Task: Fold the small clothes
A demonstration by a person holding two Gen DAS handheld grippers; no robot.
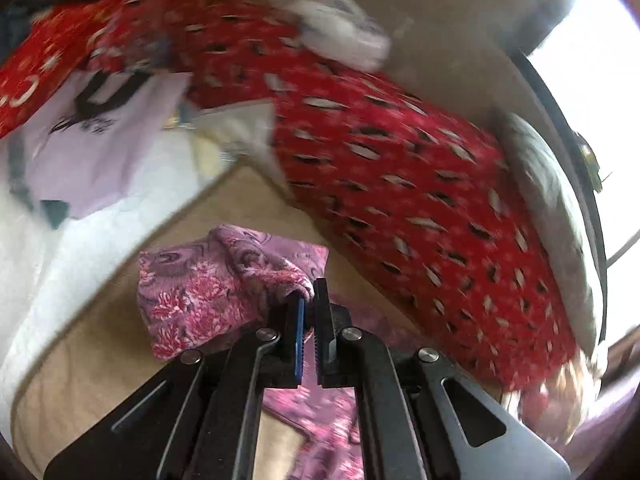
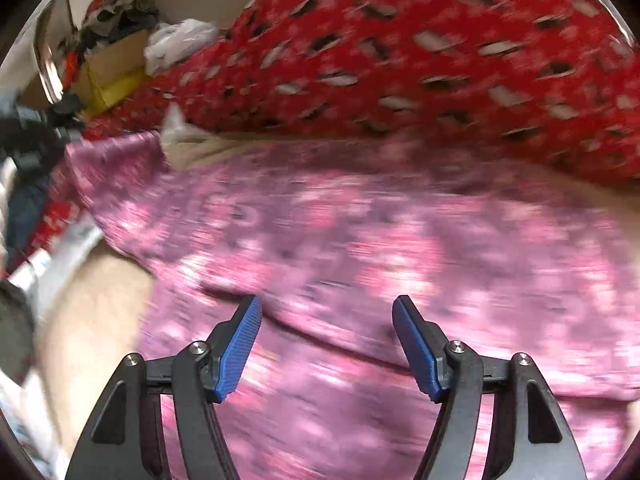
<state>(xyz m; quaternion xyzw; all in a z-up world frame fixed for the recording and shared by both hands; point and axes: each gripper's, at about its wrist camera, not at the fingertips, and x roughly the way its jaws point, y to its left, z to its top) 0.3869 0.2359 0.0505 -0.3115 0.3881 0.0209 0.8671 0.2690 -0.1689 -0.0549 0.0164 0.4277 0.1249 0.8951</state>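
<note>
From your left wrist camera, your left gripper (image 1: 310,304) has its jaws pressed together on a fold of the pink cloth (image 1: 200,292). The cloth bunches up at the blue pads (image 1: 300,340) and hangs from them, part spreading to the left of the fingers and part trailing below, between the gripper's arms. Under it lies a beige mat (image 1: 100,360) with a pale piped edge. Left of the mat is a white sheet (image 1: 60,248), and on that sheet lies a lilac shirt (image 1: 92,152) with a dark print. A red blanket (image 1: 400,184) with black and white flecks runs from the top left down to the right edge. A white bundle (image 1: 340,28) rests on it near the top. The picture is blurred, most of all at its edges.

From your right wrist camera, your right gripper (image 2: 326,344) has its jaws spread wide, with nothing between the blue pads (image 2: 240,348). The pink cloth (image 2: 380,240) fills the middle and lower part of the view, beneath the open fingers. You cannot tell whether the tips touch it. The red blanket (image 2: 420,52) lies behind the cloth, across the top. At the top left stands a cardboard box (image 2: 116,60) stuffed with dark clothes, a white bag (image 2: 180,40) just beside it. The beige mat (image 2: 92,320) shows at the lower left. This view is heavily blurred.
</note>
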